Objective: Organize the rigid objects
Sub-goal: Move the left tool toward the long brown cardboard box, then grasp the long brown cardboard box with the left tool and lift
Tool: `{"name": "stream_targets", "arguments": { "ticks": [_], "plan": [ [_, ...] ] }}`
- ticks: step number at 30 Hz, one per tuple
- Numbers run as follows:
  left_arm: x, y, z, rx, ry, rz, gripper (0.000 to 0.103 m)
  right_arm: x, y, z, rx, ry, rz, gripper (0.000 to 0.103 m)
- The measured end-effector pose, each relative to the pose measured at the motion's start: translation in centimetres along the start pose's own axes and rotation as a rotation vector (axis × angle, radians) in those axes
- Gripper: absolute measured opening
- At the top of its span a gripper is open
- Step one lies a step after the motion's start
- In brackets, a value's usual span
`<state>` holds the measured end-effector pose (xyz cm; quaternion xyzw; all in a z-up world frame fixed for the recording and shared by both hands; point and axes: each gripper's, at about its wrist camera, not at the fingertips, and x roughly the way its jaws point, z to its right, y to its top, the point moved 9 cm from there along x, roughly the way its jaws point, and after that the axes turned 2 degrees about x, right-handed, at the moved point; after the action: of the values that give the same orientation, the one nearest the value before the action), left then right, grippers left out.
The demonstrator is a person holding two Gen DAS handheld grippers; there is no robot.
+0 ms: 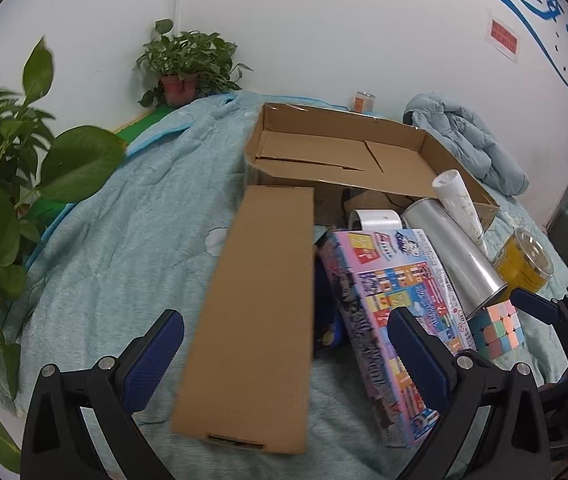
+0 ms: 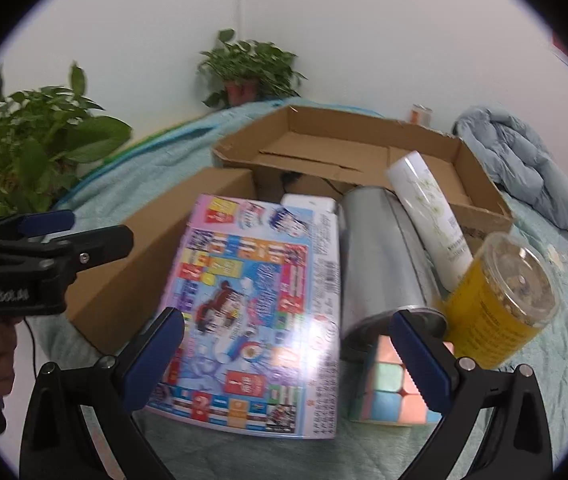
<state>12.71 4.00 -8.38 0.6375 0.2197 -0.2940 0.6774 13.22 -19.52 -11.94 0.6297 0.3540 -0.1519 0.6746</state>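
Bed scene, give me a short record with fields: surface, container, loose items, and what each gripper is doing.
surface: teal quilt
container: open cardboard tray, white bottle leaning on its front edge
loose items: long carton, colourful box, silver can, yellow jar, cube
left gripper: open, above the long carton, holding nothing
right gripper: open, above the colourful box and cube, holding nothing
background: two potted plants, blue jacket
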Motion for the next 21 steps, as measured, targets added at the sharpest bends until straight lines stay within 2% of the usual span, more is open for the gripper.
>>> {"name": "stream_targets", "arguments": {
  "ticks": [4, 6, 8, 11, 13, 15, 21],
  "plan": [
    [-0.1, -1.0, -3.8, -0.102, -0.054, -0.036, 0.103, -0.6, 0.5, -2.2, -0.034, 0.12, 0.022, 0.102],
    [0.4, -1.7, -4.9, -0.137, -0.105, -0.07, 0.103, -0.7, 0.5, -3.9, -0.033, 0.226, -0.001, 0.102],
    [1.1, -2.3, -5.3, -0.153, -0.186, -0.109, 0.103, -0.8, 0.5, -5.9, -0.028, 0.331, -0.037, 0.102],
    [2.6, -2.9, -5.6, -0.192, -0.308, -0.17, 0.102, -1.1, 0.7, -9.1, -0.056, 0.417, -0.068, 0.102],
    [3.5, -3.4, -5.7, -0.245, -0.393, -0.212, 0.102, -0.4, 0.6, -11.3, -0.037, 0.469, -0.138, 0.102],
    [4.1, -3.6, -5.7, -0.273, -0.477, -0.235, 0.102, 1.0, 0.3, -12.7, 0.007, 0.495, -0.225, 0.102],
    [5.9, -4.6, -5.8, -0.299, -0.574, -0.332, 0.094, 4.8, -0.3, -14.3, 0.082, 0.438, -0.356, 0.102]
  ]
}}
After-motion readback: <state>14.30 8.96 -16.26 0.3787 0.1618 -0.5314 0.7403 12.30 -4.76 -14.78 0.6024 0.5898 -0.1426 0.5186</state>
